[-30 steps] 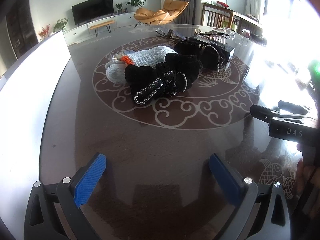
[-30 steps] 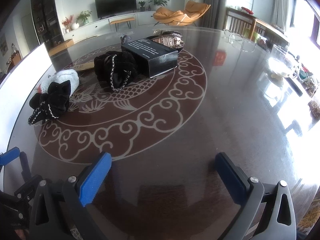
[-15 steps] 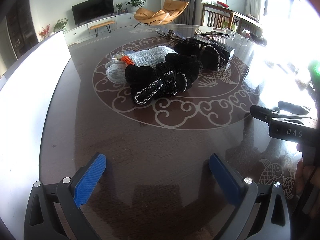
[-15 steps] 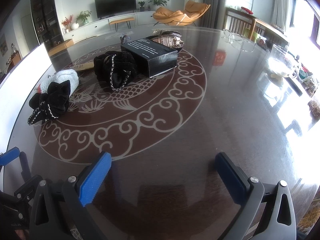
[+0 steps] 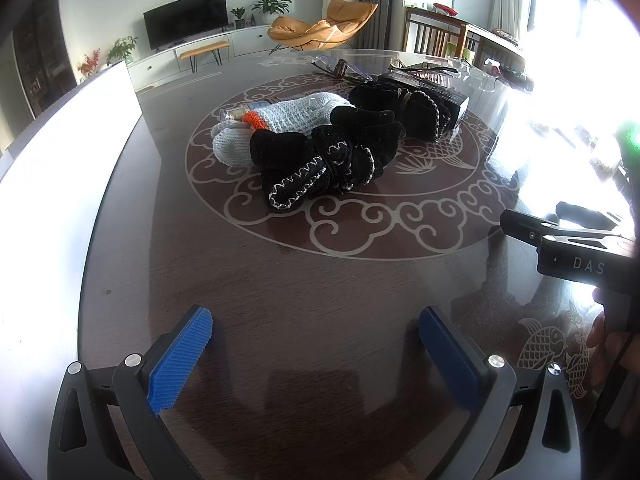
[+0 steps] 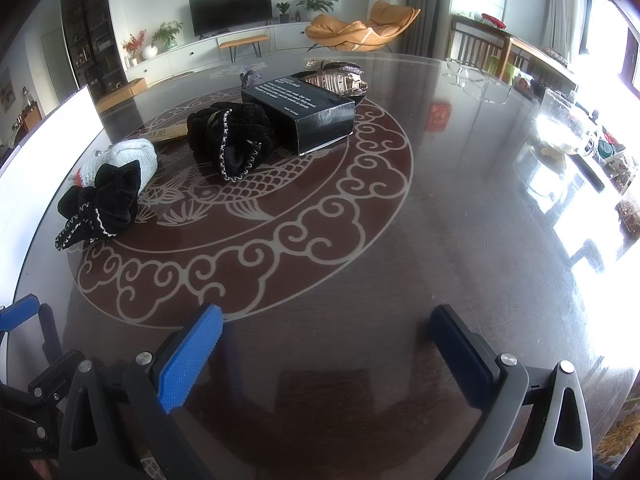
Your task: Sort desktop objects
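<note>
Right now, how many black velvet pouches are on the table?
2: one pouch beside the grey knit item, the other pouch against the black box. More could be hidden.

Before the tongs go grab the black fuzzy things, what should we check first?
1. Left tongs open, holding nothing: ok.
2. Right tongs open, holding nothing: ok.
3. Bare table between the tongs and the things: ok.
4. Near black pouch free of its neighbours: not ok, it leans on the white knit glove.
5. Far black pouch clear of the black box: cannot tell.
</note>
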A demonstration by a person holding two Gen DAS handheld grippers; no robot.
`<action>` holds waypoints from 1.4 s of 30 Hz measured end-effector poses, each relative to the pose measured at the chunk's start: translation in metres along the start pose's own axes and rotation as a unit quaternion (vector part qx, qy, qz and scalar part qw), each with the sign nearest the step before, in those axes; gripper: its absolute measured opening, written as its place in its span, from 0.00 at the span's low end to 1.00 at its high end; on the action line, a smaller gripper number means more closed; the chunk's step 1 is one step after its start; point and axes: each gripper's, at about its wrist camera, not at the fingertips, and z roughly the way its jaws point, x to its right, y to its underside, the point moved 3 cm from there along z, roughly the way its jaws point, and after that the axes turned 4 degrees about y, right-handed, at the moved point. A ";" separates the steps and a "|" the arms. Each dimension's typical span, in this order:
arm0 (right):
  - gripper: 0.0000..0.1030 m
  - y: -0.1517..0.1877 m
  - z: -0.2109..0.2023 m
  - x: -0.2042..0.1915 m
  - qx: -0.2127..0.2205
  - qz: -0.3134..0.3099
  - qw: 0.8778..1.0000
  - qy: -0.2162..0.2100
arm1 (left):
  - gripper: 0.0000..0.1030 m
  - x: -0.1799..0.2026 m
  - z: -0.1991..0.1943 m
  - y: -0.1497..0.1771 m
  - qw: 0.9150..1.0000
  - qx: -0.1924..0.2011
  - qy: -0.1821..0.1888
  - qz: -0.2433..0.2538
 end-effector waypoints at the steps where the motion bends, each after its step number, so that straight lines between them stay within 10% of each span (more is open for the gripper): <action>1: 1.00 0.000 0.000 0.000 0.000 0.000 1.000 0.000 | 1.00 0.000 0.001 0.000 1.000 0.000 0.000 0.000; 42: 1.00 0.002 -0.003 0.002 -0.001 0.003 1.000 0.002 | 1.00 -0.001 0.000 0.002 1.000 0.000 0.000 -0.001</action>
